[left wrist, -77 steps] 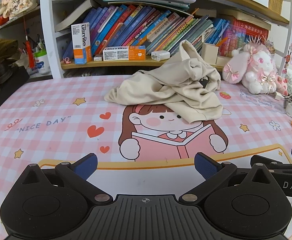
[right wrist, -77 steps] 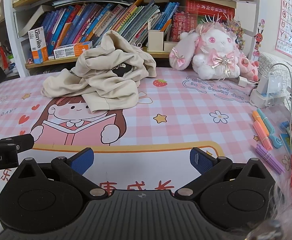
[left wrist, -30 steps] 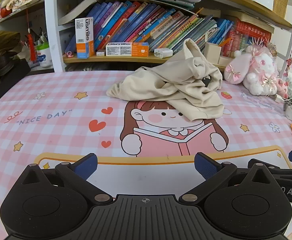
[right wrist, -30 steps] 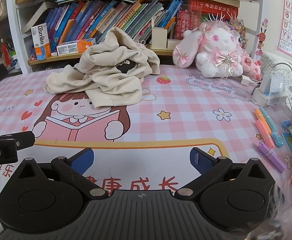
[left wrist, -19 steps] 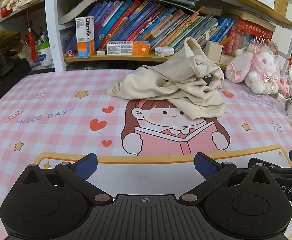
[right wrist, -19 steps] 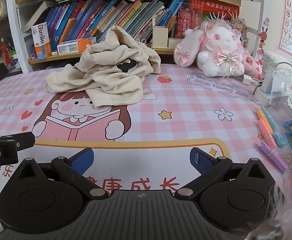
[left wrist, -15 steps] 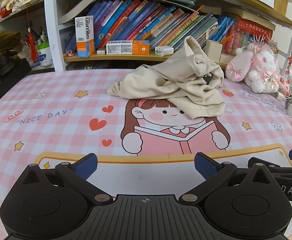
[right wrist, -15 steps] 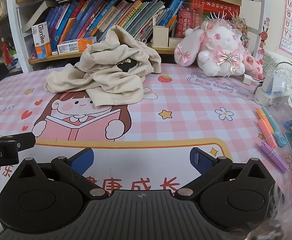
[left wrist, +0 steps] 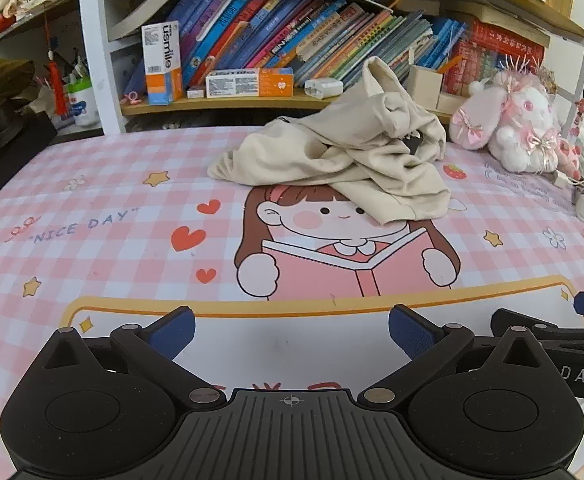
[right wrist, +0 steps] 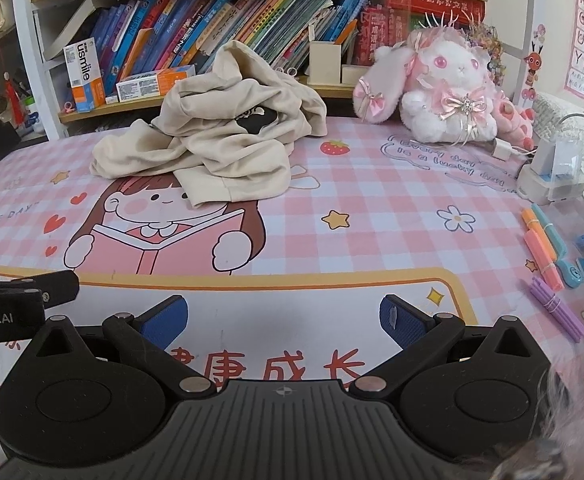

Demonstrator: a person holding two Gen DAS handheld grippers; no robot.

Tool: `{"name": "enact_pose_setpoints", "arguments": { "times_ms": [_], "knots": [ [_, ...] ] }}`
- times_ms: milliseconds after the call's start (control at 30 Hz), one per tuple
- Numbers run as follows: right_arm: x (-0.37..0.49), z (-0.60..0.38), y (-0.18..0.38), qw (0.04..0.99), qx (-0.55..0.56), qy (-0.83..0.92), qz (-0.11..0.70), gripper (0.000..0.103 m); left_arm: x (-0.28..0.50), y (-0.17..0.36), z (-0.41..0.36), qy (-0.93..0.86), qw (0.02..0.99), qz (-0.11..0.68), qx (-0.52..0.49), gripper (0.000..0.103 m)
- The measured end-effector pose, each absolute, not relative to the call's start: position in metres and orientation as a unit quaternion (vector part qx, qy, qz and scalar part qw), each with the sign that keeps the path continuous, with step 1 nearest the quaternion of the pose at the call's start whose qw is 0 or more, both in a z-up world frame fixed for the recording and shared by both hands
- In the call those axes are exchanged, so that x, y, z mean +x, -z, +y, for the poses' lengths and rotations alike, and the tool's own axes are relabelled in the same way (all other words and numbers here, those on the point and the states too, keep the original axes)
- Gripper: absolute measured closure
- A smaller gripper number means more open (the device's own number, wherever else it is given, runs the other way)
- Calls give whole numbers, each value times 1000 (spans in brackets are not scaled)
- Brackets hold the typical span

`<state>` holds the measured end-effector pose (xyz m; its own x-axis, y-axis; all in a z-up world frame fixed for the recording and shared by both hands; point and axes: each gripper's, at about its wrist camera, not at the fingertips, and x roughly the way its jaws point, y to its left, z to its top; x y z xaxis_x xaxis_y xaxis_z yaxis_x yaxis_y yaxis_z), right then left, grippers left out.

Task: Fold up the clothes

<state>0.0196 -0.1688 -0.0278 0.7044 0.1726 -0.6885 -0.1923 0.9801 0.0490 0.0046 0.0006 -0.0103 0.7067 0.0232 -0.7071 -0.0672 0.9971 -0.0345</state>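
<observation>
A crumpled beige garment (left wrist: 348, 152) lies in a heap at the back of the pink checked desk mat (left wrist: 92, 208), in front of the bookshelf; it also shows in the right wrist view (right wrist: 220, 148), with a dark print in its folds. My left gripper (left wrist: 291, 326) is open and empty, low over the mat's front, well short of the garment. My right gripper (right wrist: 283, 316) is open and empty too, beside the left one. Each gripper's side shows at the edge of the other's view.
A bookshelf (left wrist: 292, 52) full of books runs along the back. A pink plush rabbit (right wrist: 440, 92) sits at the back right. A white charger with cable (right wrist: 552, 176), highlighters (right wrist: 544, 248) and pens lie along the right edge. Dark items stand at far left (left wrist: 0, 112).
Both grippers have crept slightly forward toward the garment, which looks a little nearer. Both stay open. The garment has not moved.
</observation>
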Motion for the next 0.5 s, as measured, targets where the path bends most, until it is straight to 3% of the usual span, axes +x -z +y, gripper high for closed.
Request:
{"name": "enact_pose_setpoints", "arguments": {
  "times_ms": [500],
  "knots": [
    [22, -181, 29, 923, -21, -127, 363, 0, 5, 11, -15, -39, 929, 367, -15, 0]
  ]
}}
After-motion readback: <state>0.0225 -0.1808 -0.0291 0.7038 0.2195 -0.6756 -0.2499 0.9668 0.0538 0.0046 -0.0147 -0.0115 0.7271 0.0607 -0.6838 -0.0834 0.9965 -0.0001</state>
